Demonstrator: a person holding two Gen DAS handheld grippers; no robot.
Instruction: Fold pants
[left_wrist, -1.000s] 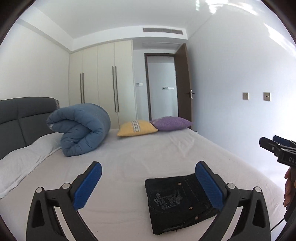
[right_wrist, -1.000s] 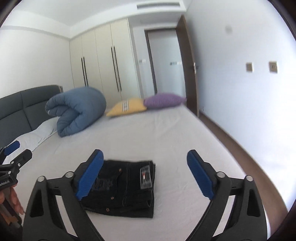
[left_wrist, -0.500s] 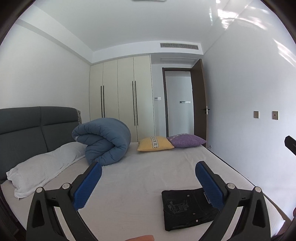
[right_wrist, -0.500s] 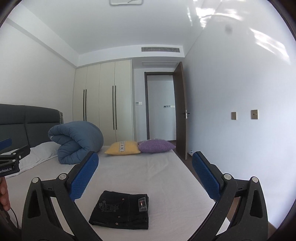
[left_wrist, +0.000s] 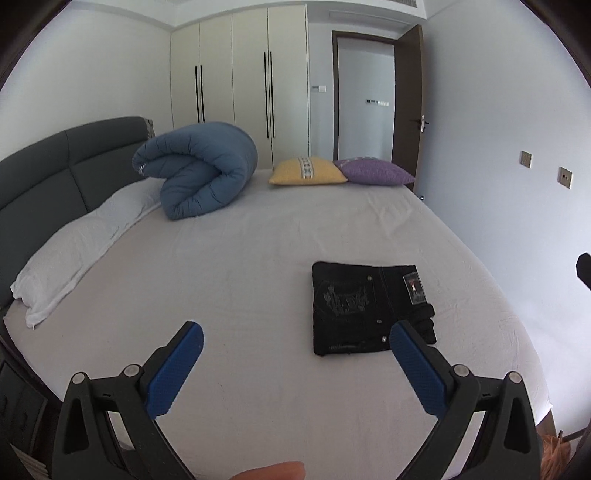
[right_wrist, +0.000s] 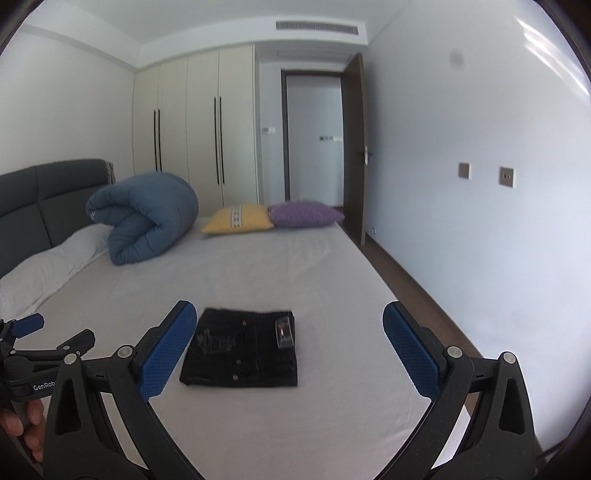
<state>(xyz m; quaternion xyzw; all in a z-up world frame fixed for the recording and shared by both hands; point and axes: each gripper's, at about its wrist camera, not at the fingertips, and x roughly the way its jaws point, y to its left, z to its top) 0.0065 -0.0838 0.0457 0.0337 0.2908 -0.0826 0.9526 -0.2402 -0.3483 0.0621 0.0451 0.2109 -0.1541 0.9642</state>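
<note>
The black pants (left_wrist: 365, 308) lie folded into a compact rectangle on the white bed sheet (left_wrist: 240, 266), back pocket embroidery and a label facing up. They also show in the right wrist view (right_wrist: 243, 349). My left gripper (left_wrist: 295, 365) is open and empty, raised above the bed, near and to the left of the pants. My right gripper (right_wrist: 290, 347) is open and empty, held above the near side of the pants. The left gripper's tip (right_wrist: 26, 326) shows at the left edge of the right wrist view.
A rolled blue duvet (left_wrist: 199, 170), a white pillow (left_wrist: 74, 247), a yellow cushion (left_wrist: 306, 171) and a purple cushion (left_wrist: 373, 171) lie at the bed's far side. A grey headboard (left_wrist: 48, 173) is at left. The bed edge and floor (right_wrist: 417, 280) run along the right wall.
Both grippers tilted up toward the room, then back down toward the bed. The folded pants have stayed in place. Both grippers stay open.
</note>
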